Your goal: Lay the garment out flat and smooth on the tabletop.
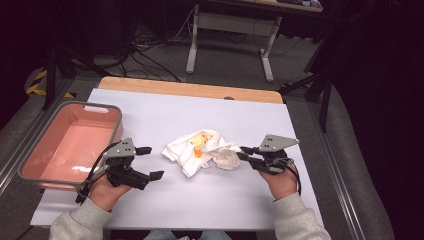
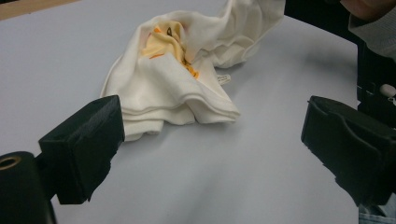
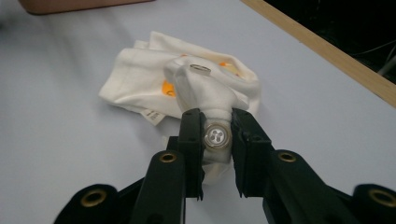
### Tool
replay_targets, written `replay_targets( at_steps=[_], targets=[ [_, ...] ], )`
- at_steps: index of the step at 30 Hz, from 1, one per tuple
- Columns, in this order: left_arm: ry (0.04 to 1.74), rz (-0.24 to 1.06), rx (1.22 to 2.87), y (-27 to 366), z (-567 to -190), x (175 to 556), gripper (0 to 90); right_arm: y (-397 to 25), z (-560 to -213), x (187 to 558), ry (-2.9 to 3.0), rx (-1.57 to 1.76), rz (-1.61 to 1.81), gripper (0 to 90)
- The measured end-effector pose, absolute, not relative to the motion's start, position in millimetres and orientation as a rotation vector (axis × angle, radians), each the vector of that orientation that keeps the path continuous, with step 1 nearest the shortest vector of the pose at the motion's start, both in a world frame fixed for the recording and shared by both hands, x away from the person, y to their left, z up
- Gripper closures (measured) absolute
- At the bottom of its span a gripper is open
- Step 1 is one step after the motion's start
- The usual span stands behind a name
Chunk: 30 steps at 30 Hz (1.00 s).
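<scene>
right gripper view puts it plainest: the right gripper (image 3: 217,140) has its jaws drawn narrow on a strap of the cream baby garment (image 3: 187,86), and a snap button (image 3: 217,136) sits squarely between its fingertips. a second snap ring (image 3: 201,69) rides on the same fold just beyond the tips, with the rest of the cloth bunched further ahead of them.

from the high view, the garment (image 1: 200,150) lies crumpled on the white table cover (image 1: 215,205), between the two grippers. the right gripper (image 1: 243,153) touches its near corner. the left gripper (image 1: 152,162) holds off to the other side with its jaws spread wide and nothing between them. a pink bin (image 1: 100,111) stands past the left hand, at the table's edge.

in the left gripper view the folded hem of the garment (image 2: 177,93) lies just ahead of the left gripper (image 2: 212,130), nearer one finger (image 2: 88,140) than the other, not touching either. orange print shows in the folds.

i'd say this is the start of straightening or folding it out: one corner is pinched, the other side not yet taken. the next move calls for the left jaws to slide forward onto the near hem and close on a single layer, so the two hands can draw the cloth apart. the risk is catching several layers at once.
</scene>
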<state>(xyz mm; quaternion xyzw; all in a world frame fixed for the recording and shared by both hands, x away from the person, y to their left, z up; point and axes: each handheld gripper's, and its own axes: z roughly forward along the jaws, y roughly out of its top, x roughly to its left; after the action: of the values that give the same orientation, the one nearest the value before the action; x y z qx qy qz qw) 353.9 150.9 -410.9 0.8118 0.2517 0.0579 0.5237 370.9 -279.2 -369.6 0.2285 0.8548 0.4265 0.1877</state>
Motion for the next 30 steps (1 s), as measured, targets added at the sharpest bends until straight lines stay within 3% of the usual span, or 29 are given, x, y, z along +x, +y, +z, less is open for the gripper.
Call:
replay_targets(
  at_steps=[13, 30],
  targets=[
    [0.604, 0.135, 1.937, 151.3, -411.2, 354.0, 6.6, -329.0, -383.6, 394.1, 2.345, 0.85, 1.178, 74.5],
    [0.605, 0.127, 1.927, 151.4, -411.7, 354.6, 6.6, -355.5, -415.3, 409.3, 2.374, 1.081, 1.068, 75.5]
  ],
)
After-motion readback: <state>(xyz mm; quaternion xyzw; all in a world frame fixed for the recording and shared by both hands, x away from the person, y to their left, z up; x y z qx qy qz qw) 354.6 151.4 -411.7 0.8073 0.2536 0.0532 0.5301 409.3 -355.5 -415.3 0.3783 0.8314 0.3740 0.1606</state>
